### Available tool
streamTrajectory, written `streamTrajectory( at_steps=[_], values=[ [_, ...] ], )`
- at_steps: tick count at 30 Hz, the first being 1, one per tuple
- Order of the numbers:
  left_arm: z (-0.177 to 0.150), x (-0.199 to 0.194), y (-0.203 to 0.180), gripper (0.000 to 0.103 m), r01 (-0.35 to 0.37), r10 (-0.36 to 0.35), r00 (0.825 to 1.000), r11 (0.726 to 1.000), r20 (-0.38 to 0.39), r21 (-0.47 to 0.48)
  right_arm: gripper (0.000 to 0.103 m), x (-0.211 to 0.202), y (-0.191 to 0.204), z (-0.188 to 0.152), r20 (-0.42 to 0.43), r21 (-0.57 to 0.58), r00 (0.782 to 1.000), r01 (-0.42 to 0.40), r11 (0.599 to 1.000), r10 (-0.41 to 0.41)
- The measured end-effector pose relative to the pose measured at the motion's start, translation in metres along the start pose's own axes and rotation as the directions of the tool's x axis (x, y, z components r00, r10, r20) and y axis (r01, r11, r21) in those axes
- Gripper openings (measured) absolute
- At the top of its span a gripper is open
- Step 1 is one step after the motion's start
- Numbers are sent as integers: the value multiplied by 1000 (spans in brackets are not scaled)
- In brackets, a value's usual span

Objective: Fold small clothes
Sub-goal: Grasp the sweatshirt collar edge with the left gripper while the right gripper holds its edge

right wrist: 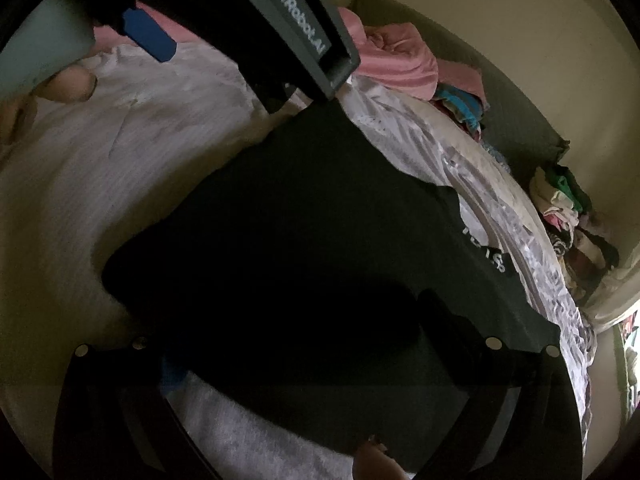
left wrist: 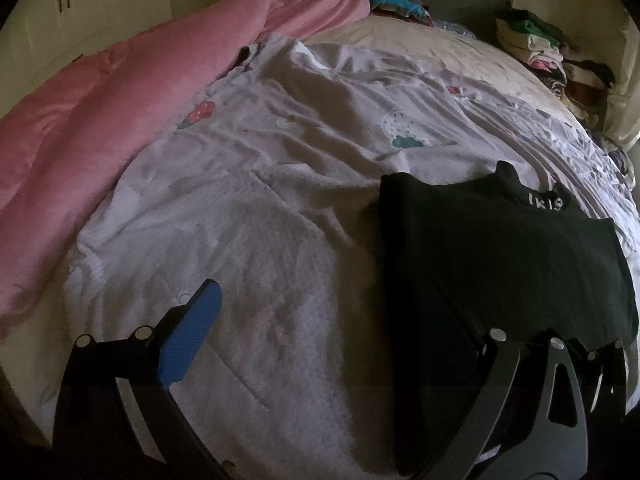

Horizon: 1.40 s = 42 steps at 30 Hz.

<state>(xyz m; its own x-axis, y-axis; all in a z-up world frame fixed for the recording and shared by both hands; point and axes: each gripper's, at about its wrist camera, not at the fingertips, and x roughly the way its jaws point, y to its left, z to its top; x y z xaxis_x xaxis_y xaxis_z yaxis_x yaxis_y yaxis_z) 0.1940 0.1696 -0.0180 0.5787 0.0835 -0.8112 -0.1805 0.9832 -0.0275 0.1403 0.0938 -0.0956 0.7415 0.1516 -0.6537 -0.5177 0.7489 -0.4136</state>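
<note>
A black garment (left wrist: 500, 252) with white lettering at its collar lies folded flat on the pale bedsheet (left wrist: 260, 220). My left gripper (left wrist: 360, 320) is open; its blue left pad (left wrist: 192, 336) hovers over the sheet and its right finger is hidden under the garment's near edge. In the right wrist view the same black garment (right wrist: 320, 248) fills the middle and covers my right gripper's fingers (right wrist: 172, 372), so only a bit of blue pad shows. The left gripper (right wrist: 152, 36) appears at the top of that view.
A pink quilt (left wrist: 100, 128) is heaped along the bed's left side. Stacks of folded clothes (left wrist: 552, 56) sit at the far right by the headboard (left wrist: 460, 0). More clothes (left wrist: 396, 0) lie at the head of the bed. Cupboards stand at the far left.
</note>
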Motion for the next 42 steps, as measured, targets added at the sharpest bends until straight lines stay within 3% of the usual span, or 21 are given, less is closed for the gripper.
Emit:
streamTrajectory(
  at_steps=[4, 12, 17, 19, 28, 32, 33, 36, 39, 42],
  values=[
    [4, 6, -1, 93, 12, -12, 1000, 1000, -11, -4, 95, -3, 0, 1, 28, 2, 999, 17, 1000, -17],
    [14, 20, -4, 93, 107, -110, 993, 993, -53, -58, 70, -25, -11, -2, 88, 43, 996, 5, 999, -8],
    [19, 33, -9, 93, 168, -178, 979, 981, -96, -100, 34, -30, -17, -5, 119, 60, 992, -45, 997, 37],
    [19, 38, -13, 93, 179, -191, 975, 978, -112, -105, 26, -33, -17, -6, 135, 67, 990, -48, 997, 38],
    [20, 52, -32, 92, 248, -263, 952, 962, -156, -112, 20, -43, -36, -10, 175, 157, 979, -132, 979, 104],
    [20, 56, -40, 63, 276, -293, 942, 954, -165, -115, 19, -45, -42, -11, 182, 179, 976, -154, 972, 121],
    [20, 56, -42, 49, 288, -304, 938, 951, -165, -115, 19, -46, -42, -11, 182, 178, 975, -157, 971, 125],
    [21, 49, -52, 22, 303, -314, 937, 948, -151, -92, 18, -45, -46, -12, 176, 190, 974, -172, 966, 139],
    [23, 37, -59, 13, 303, -308, 943, 951, -124, -61, 17, -46, -50, -13, 180, 199, 974, -170, 965, 134],
    [27, 23, -65, 11, 311, -314, 945, 949, -94, -44, 17, -52, -55, -14, 191, 214, 973, -167, 963, 126]
  ],
)
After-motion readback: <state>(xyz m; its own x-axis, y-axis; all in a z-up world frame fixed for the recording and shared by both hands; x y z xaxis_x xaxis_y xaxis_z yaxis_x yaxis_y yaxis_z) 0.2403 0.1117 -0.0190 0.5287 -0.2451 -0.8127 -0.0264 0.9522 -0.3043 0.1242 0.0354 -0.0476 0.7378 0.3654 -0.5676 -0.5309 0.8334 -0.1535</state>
